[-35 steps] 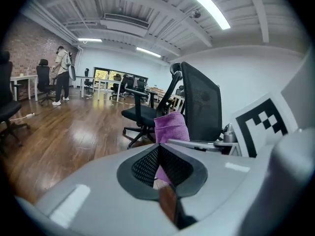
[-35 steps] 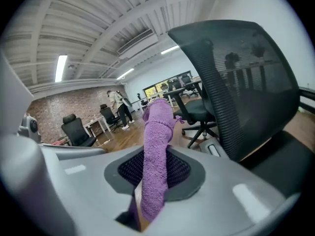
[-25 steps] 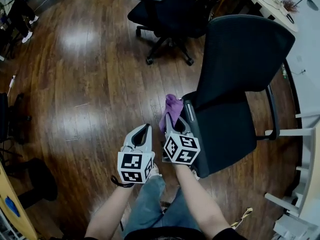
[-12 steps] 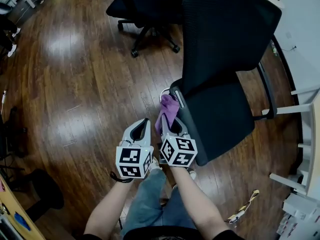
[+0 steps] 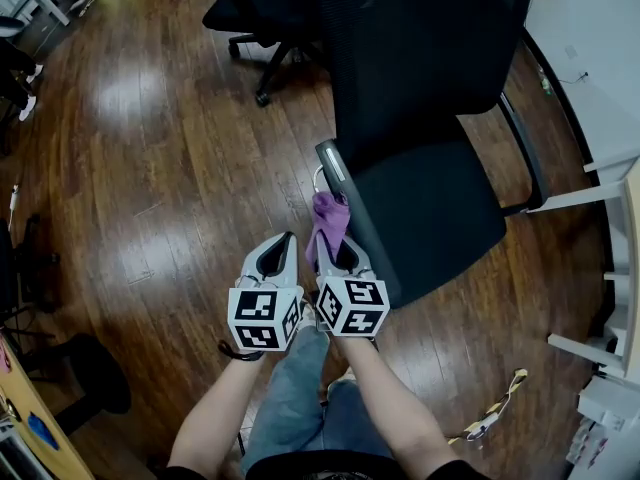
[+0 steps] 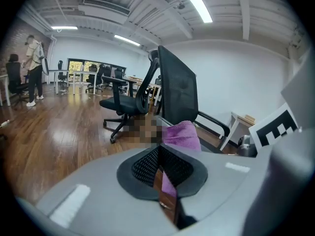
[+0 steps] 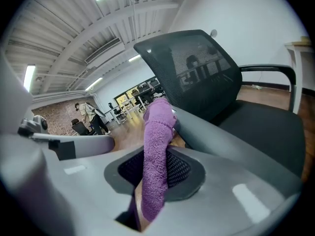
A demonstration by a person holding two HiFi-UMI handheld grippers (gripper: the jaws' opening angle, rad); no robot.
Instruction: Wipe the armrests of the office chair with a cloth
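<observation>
A black mesh-backed office chair (image 5: 430,78) stands ahead of me on the wooden floor. Its near armrest (image 5: 350,208) runs toward me; the far armrest (image 5: 522,143) is on the other side. My right gripper (image 5: 335,250) is shut on a purple cloth (image 5: 328,220), which hangs against the left side of the near armrest. The right gripper view has the cloth (image 7: 156,146) rising between the jaws to the armrest (image 7: 216,139). My left gripper (image 5: 279,248) is beside the right one, shut and holding nothing; its own view shows the cloth (image 6: 182,134) just beyond its tips.
A second black office chair (image 5: 255,8) stands farther back on the left. White desk legs (image 5: 590,193) line the right edge. A yellow-and-black strap (image 5: 490,418) lies on the floor at the lower right. My legs in jeans (image 5: 300,398) are below the grippers.
Both grippers and the cloth have come back along the near armrest, from its far end toward its middle. The chair now fills more of the head view.
</observation>
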